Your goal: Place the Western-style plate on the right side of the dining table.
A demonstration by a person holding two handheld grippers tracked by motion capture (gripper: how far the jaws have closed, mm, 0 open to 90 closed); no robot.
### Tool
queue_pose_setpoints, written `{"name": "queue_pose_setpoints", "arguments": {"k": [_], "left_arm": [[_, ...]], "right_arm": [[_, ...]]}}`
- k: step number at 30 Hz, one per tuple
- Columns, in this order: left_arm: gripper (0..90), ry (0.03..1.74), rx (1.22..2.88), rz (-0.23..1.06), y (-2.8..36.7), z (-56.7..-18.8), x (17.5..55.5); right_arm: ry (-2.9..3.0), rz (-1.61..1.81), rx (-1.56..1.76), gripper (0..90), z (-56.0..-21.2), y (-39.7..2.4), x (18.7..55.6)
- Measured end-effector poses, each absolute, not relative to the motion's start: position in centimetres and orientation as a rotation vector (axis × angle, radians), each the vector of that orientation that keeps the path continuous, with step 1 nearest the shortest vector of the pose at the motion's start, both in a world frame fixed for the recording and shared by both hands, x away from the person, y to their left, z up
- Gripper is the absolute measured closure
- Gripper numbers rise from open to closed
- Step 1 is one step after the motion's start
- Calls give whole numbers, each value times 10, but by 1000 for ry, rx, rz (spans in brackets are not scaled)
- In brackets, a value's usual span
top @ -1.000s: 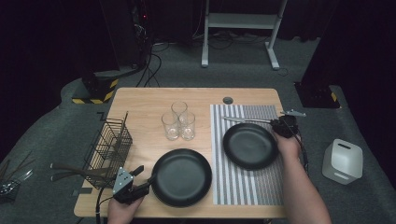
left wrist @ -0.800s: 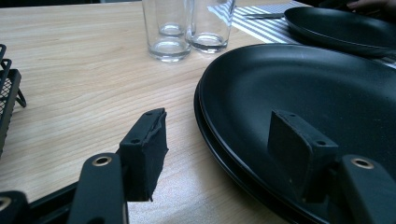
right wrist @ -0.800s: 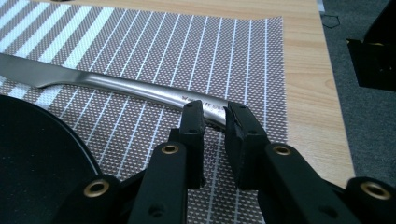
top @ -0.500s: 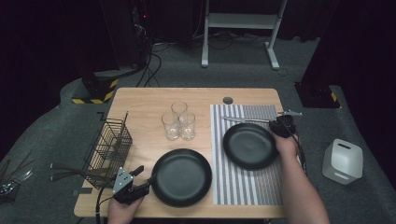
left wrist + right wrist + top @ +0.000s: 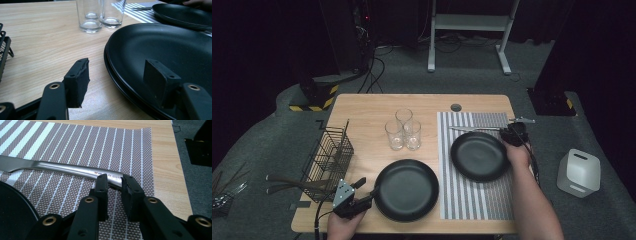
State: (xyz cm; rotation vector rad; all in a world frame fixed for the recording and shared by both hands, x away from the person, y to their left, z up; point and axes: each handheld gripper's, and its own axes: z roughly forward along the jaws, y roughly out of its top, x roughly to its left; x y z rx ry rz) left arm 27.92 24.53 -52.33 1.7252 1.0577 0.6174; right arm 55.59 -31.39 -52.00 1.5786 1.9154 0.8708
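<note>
The right gripper (image 5: 114,182) has its jaws nearly together around the handle end of a steel knife (image 5: 62,168), which lies flat on the striped placemat (image 5: 75,142) just beyond a black plate (image 5: 478,156). The left gripper (image 5: 120,72) stands wide, straddling the rim of another black plate (image 5: 162,45) on the wooden table (image 5: 37,37).

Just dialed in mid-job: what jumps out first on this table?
Two black plates: one near the front edge, one on the striped mat. The right tool sits at the handle end of a knife behind that plate; the left tool straddles the front plate's rim, open.
</note>
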Motion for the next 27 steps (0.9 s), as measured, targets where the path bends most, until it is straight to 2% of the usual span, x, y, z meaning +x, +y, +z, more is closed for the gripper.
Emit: {"name": "queue_pose_setpoints", "arguments": {"k": [5, 8, 11, 14, 18, 27], "left_arm": [[379, 1057, 1725, 618, 245, -523, 279], [378, 1058, 1725, 617, 245, -523, 279], [379, 1060, 1726, 614, 245, -523, 279], [379, 1057, 1727, 616, 245, -523, 279], [379, 1061, 1727, 613, 245, -523, 279], [378, 1065, 1728, 613, 244, -523, 280]], "right_arm": [[1888, 885, 1571, 739, -517, -315, 554], [1869, 903, 1573, 674, -515, -317, 554], [1861, 906, 1569, 547, -516, -317, 556], [1840, 921, 1571, 502, -516, -317, 557], [1842, 926, 1586, 500, -519, -318, 559], [1876, 937, 1558, 567, -519, -316, 559]]}}
